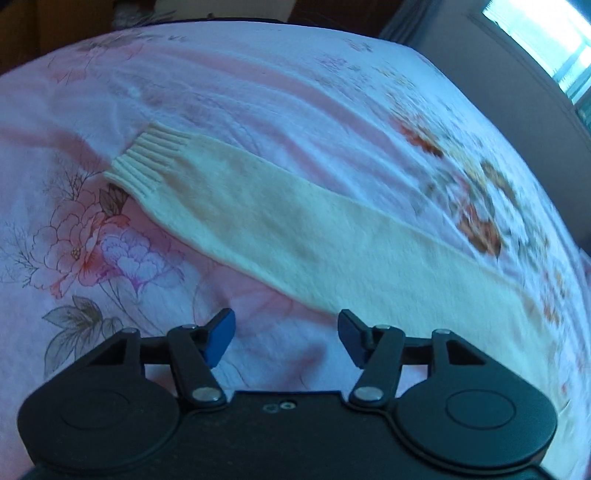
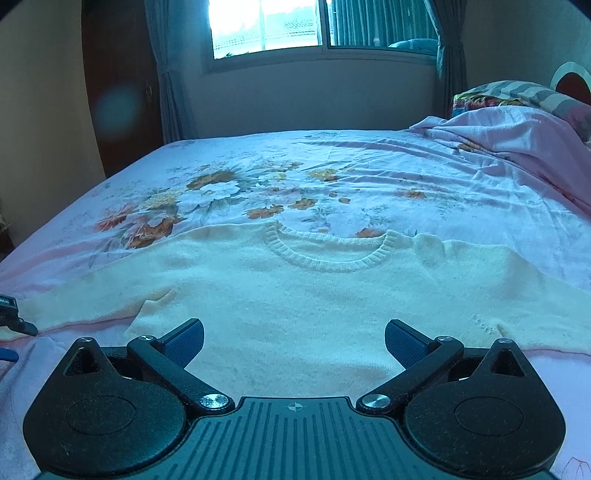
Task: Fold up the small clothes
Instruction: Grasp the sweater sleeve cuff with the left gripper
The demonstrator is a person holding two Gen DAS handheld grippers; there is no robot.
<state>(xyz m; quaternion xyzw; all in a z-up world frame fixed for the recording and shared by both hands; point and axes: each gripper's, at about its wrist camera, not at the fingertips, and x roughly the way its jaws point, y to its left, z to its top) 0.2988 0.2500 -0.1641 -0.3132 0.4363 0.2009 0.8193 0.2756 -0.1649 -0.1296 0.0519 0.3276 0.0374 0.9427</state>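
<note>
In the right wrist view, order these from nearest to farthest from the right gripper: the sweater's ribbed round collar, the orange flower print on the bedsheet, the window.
1. Cream knitted sweater's ribbed round collar, straight ahead of the right gripper.
2. Orange flower print on the bedsheet, beyond, slightly left.
3. Window, on the far wall.

Cream knit sweater spread flat, front up, on a bed covered with a floral sheet. Round ribbed neckline toward the far side, one sleeve stretched out to the left. Right gripper low over the sweater's near part, blue fingertips spread wide, nothing between them. Rumpled pink blanket and striped pillow at far right. Bright window with curtains beyond.
</note>
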